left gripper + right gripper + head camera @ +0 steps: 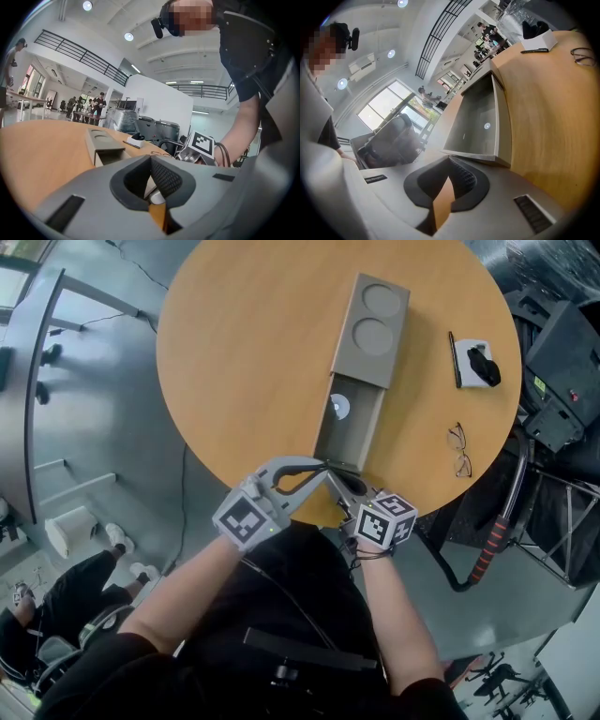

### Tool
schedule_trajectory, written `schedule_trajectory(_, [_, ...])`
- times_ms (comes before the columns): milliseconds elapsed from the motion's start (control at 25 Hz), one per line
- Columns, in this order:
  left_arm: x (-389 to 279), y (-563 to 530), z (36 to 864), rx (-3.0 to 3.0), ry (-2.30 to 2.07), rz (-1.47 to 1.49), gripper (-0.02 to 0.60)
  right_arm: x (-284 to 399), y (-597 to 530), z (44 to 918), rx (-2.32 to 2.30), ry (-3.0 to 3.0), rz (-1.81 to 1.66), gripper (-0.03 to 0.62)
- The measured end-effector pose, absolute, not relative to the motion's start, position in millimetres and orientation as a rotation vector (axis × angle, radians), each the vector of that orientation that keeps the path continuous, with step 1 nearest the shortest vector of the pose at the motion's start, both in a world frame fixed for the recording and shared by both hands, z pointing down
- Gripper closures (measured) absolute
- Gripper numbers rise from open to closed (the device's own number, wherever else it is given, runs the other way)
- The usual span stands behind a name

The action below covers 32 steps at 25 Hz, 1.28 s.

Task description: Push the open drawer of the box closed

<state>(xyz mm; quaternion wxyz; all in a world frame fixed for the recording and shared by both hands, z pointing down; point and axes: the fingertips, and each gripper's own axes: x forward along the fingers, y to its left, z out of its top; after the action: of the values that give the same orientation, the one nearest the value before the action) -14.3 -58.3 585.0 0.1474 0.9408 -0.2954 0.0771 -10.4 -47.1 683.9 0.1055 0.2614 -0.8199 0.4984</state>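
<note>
We record, on the round wooden bench (pixel 244 352):

- One grey box (pixel 371 329) with two round recesses on top.
- Its drawer (pixel 363 427), pulled out toward the bench's near edge, with a small round disc (pixel 339 408) inside.
- The left hand-held gripper (pixel 314 465) and right hand-held gripper (pixel 342 479), each with jaws closed together on nothing. Their tips are at the drawer's near end; we cannot tell whether they touch it.
- A pen (pixel 453 359) and glasses (pixel 459 451), lying well right of the box.

The round table (pixel 234 362) is smooth, matt light wood. The box (pixel 373 324), upper middle of the head view, and its open drawer (pixel 356 432) look like matt grey plastic. The left claw (pixel 151 161) and right claw (pixel 450 164) are matt grey plastic with rough, cross-hatched black pads (pixel 165 178).
</note>
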Motion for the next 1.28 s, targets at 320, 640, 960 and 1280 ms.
schedule_trajectory(320, [-16.8, -78.5, 590.0, 2.703, -0.854, 0.239, 0.551, -14.8, -57.6, 686.0, 0.734, -2.406, 1.488, 0.583])
schedule_trajectory(640, [-21.6, -98.0, 593.6, 2.686, -0.856, 0.237, 0.551, -18.8, -73.6, 684.3, 0.733, -2.408, 1.494, 0.585])
schedule_trajectory(960, [-20.2, -117.1, 603.5, 2.666, -0.838, 0.257, 0.551, -16.2, -108.7, 681.0, 0.768, -2.428, 1.491, 0.585])
schedule_trajectory(1280, [-20.6, -143.9, 612.2, 2.659, -0.836, 0.264, 0.550, -15.1, -146.6, 681.1, 0.801, -2.455, 1.484, 0.585])
